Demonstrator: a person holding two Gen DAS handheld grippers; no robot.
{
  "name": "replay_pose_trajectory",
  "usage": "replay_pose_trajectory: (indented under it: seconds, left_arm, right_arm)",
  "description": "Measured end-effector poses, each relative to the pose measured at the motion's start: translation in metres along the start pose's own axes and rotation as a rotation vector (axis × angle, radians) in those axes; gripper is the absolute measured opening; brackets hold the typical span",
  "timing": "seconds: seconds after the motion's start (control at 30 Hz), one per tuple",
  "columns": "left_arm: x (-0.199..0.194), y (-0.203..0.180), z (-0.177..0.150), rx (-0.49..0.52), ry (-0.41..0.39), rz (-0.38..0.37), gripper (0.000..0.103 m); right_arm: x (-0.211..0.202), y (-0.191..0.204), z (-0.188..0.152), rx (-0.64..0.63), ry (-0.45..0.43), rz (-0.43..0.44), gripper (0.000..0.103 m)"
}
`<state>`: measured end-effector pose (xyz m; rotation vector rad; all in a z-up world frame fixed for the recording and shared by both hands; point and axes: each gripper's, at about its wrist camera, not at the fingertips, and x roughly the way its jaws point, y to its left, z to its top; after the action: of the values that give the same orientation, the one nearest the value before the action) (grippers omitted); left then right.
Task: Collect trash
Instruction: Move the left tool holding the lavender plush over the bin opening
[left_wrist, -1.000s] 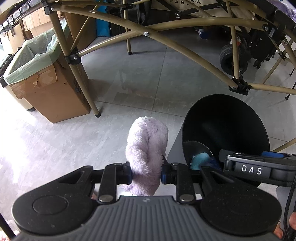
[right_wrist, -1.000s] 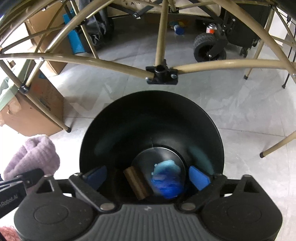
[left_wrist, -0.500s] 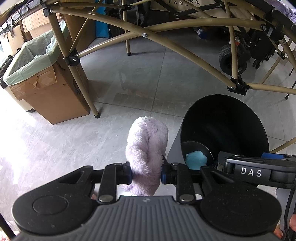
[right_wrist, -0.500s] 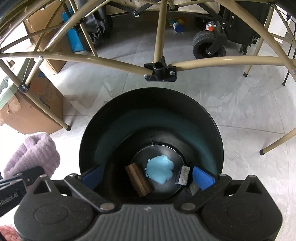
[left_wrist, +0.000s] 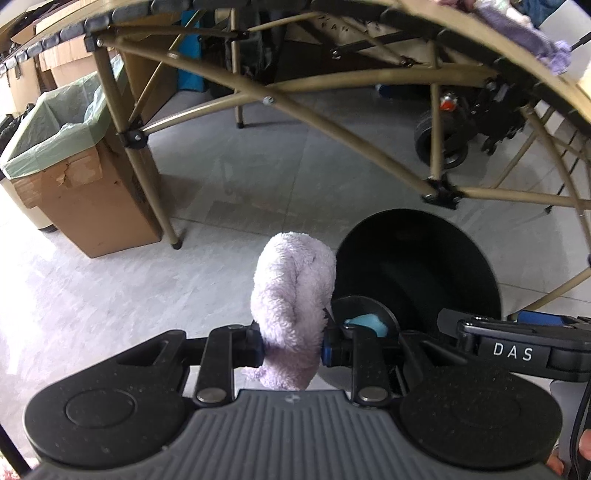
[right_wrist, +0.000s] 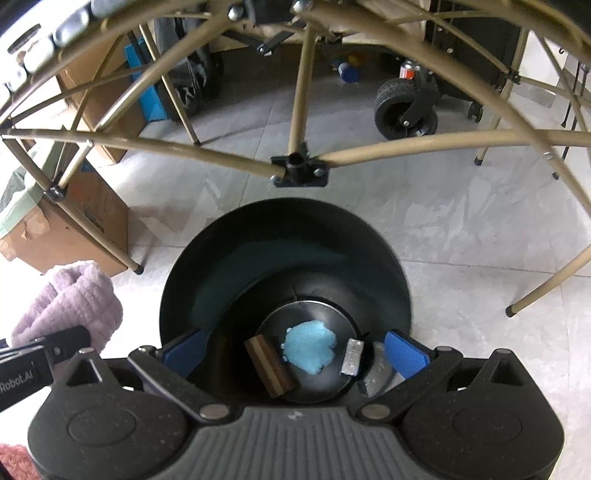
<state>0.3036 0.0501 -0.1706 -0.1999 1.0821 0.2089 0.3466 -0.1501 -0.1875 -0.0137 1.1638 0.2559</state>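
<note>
Just left of the black bin, left gripper jaws clamped on lilac fleece cloth – soft, light, squashy, so pinch mid-bunch; right gripper jaws apart, empty, over bin w/ blue wad.

One round black plastic bin is seen, and four items are counted on its bottom: one crumpled light-blue wad, one brown striped block and two small silvery foil pieces. One fluffy lilac cloth is counted, and one cardboard box lined with a pale green bag.
</note>
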Motion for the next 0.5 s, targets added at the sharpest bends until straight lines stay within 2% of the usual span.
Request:
replay_pose_trajectory:
  seconds: [0.17,0.5]
  left_arm:
    - [-0.012,-0.012,0.001,0.013,-0.029,-0.037,0.027]
    - [-0.015,-0.055,-0.001,0.085,-0.022,-0.102,0.027]
  right_arm:
    - [-0.02,-0.016,-0.004,0.005,-0.034,-0.013,0.103]
    - [-0.039,-0.055,-0.011,0.063,-0.066,-0.048,0.103]
